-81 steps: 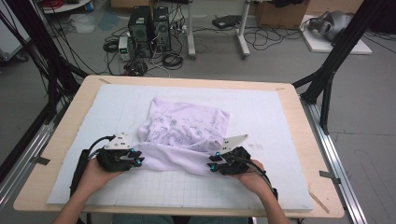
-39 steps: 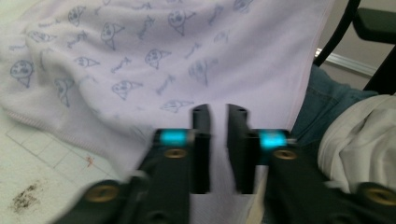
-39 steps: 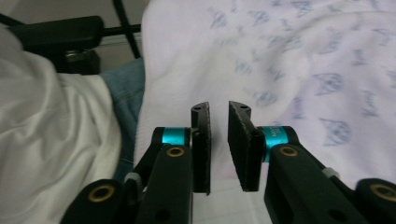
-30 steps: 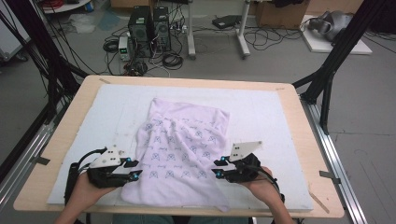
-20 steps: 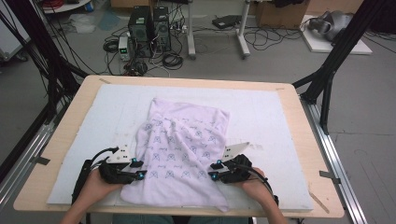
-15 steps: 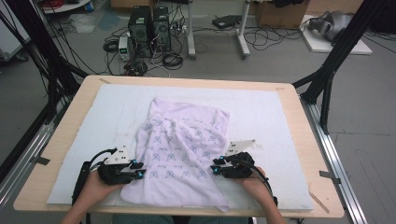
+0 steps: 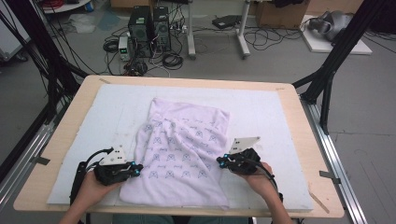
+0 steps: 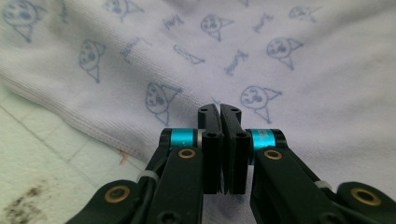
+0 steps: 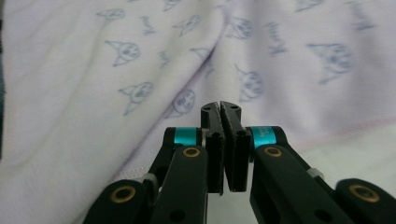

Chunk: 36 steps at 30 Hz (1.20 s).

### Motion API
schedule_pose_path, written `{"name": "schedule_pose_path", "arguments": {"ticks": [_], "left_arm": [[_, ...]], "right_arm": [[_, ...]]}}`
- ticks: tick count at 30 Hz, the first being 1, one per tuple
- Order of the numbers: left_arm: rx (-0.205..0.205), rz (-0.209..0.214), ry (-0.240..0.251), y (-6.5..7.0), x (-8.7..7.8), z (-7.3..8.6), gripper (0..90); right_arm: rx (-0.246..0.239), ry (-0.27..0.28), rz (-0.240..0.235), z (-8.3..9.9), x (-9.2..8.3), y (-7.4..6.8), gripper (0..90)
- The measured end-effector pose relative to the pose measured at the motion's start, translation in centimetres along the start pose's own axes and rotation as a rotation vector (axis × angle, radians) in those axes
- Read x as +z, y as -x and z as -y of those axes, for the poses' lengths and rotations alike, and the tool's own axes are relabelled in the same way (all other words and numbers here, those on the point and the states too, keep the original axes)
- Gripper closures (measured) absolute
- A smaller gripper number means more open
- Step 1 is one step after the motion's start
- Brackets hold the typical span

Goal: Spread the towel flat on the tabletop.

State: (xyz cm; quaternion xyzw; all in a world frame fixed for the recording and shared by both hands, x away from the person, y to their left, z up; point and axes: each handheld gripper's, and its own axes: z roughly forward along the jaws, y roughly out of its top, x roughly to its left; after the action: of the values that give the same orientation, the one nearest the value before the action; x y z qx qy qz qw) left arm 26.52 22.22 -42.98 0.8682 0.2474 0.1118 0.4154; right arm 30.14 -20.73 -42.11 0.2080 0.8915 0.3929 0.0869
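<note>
Room: grey floor with cables, a computer tower [image 7: 141,24] and black frame legs beyond the table.
Table: wooden top [image 7: 299,121] covered by a white gridded mat [image 7: 107,107].
Cloth: pale lilac garment [image 7: 184,154] printed with small blue cartoon faces, lying mostly flat on the mat's middle and near part, with folds across its upper half; its near hem lies close to the mat's front edge.
Left gripper: [image 7: 135,169] held in the person's left hand [image 7: 95,184], low at the cloth's left edge, pointing toward the cloth.
Left jaws: have just been closing and now stand together with no gap visible in the left gripper view [image 8: 219,112]; whether a fold of cloth is pinched between the tips cannot be told, since the cloth lies right under and behind them.
Right gripper: [image 7: 220,161] held in the right hand [image 7: 259,175], at the cloth's right edge, pointing toward the cloth.
Right jaws: have just been closing too, tips pressed together in the right gripper view [image 9: 220,109]; the cloth's hem runs just beneath them, and a grip on it cannot be told.
Grippers: well apart, the cloth between them.
</note>
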Motion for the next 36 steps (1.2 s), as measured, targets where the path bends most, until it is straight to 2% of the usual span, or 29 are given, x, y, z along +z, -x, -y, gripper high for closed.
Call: {"name": "schedule_pose_path", "arguments": {"ticks": [3,7,10,12,15,18,20,25,27,29,32,34,36], "left_arm": [[0.002,-0.012,0.014,-0.1,-0.3,-0.5,87.0],[-0.011,-0.059,-0.011,-0.9,0.7,-0.7,87.0],[-0.030,-0.067,-0.051,-1.7,1.8,-0.6,86.7],[-0.033,-0.062,-0.063,-1.9,2.0,-0.6,85.6],[-0.053,-0.062,-0.030,-1.9,1.2,-0.6,75.4],[-0.052,-0.072,0.000,-1.8,0.2,-0.8,65.8],[-0.040,-0.079,0.001,-1.8,-0.2,-1.0,63.4],[-0.024,-0.063,-0.006,-1.6,-0.5,-0.8,59.4],[-0.022,-0.051,-0.020,-1.4,-0.2,-0.5,57.8],[-0.019,-0.042,-0.038,-1.3,0.1,-0.2,55.1],[-0.023,-0.031,-0.064,-1.1,0.7,0.3,52.4],[-0.022,-0.023,-0.069,-1.1,1.0,0.5,52.9],[-0.028,-0.024,-0.057,-1.1,1.1,0.7,56.4]], "right_arm": [[0.010,-0.009,0.046,-0.1,-1.3,1.2,88.6],[0.038,-0.003,0.106,-0.2,-2.1,3.1,88.6],[0.058,-0.052,0.134,0.1,-1.2,4.1,88.4],[0.064,-0.093,0.135,0.3,-0.3,4.5,87.9],[0.072,-0.071,0.118,0.3,0.0,4.5,80.6],[0.057,-0.019,0.114,-0.2,-0.9,3.9,75.2],[0.045,0.002,0.108,-0.4,-1.5,3.1,72.5],[0.009,0.040,0.062,-0.9,-1.9,0.9,63.8],[-0.002,0.055,0.025,-0.8,-1.6,0.0,61.5],[-0.017,0.034,-0.010,-0.6,-0.9,-0.8,58.9],[-0.021,0.005,-0.033,-0.2,0.3,-1.4,56.1],[-0.005,-0.009,-0.050,0.1,1.0,-1.5,54.7],[-0.011,-0.030,-0.054,0.2,1.7,-1.6,54.9]]}}
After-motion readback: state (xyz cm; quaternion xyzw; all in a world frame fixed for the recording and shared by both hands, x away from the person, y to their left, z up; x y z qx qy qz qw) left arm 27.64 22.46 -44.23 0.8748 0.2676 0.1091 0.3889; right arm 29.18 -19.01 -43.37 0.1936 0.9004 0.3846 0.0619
